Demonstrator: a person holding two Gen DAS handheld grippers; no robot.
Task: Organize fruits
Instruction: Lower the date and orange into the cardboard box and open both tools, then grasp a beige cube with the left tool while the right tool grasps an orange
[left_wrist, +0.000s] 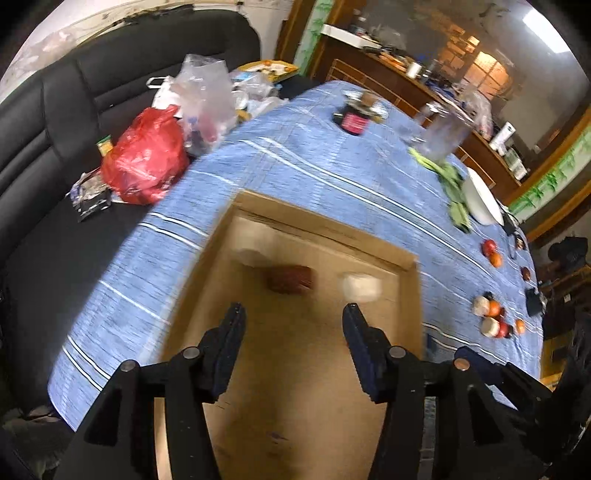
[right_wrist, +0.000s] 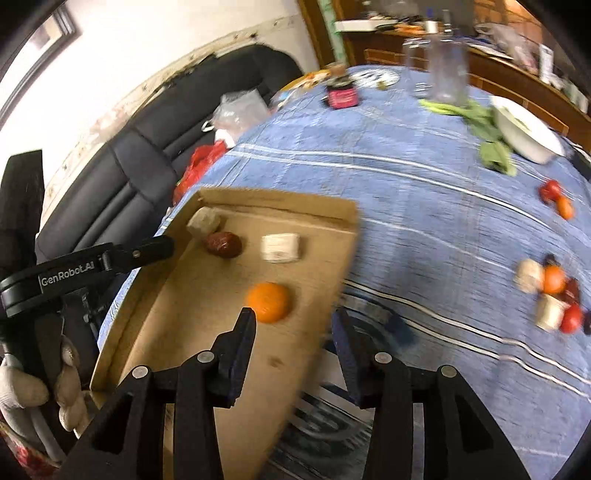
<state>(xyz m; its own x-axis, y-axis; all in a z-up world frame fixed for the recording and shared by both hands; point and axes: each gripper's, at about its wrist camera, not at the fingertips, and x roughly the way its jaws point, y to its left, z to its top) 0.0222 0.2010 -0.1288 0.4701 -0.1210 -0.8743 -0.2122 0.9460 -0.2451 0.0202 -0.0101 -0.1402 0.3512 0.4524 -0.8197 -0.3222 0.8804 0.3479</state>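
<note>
A shallow cardboard tray (left_wrist: 325, 229) lies on the blue striped tablecloth (left_wrist: 314, 155). Seen from the right wrist, the tray (right_wrist: 280, 201) holds an orange (right_wrist: 268, 302), a dark red fruit (right_wrist: 223, 243), a white wrapped piece (right_wrist: 281, 248) and a pale lump (right_wrist: 204, 221) in its far corner. My right gripper (right_wrist: 293, 321) hangs open over the tray's right edge, empty, with the orange just beyond its left fingertip. My left gripper (left_wrist: 293, 314) is open above the tray floor with nothing between its fingers. More fruits (right_wrist: 554, 295) lie loose on the cloth to the right.
A red and an orange fruit (right_wrist: 557, 199) sit farther back, near a white bowl (right_wrist: 524, 129) and leafy greens (right_wrist: 491, 147). A dark jar (right_wrist: 341, 94) and clear glass (right_wrist: 447, 70) stand at the far end. A red bag (left_wrist: 144, 158) lies on the black sofa (left_wrist: 55, 110) left.
</note>
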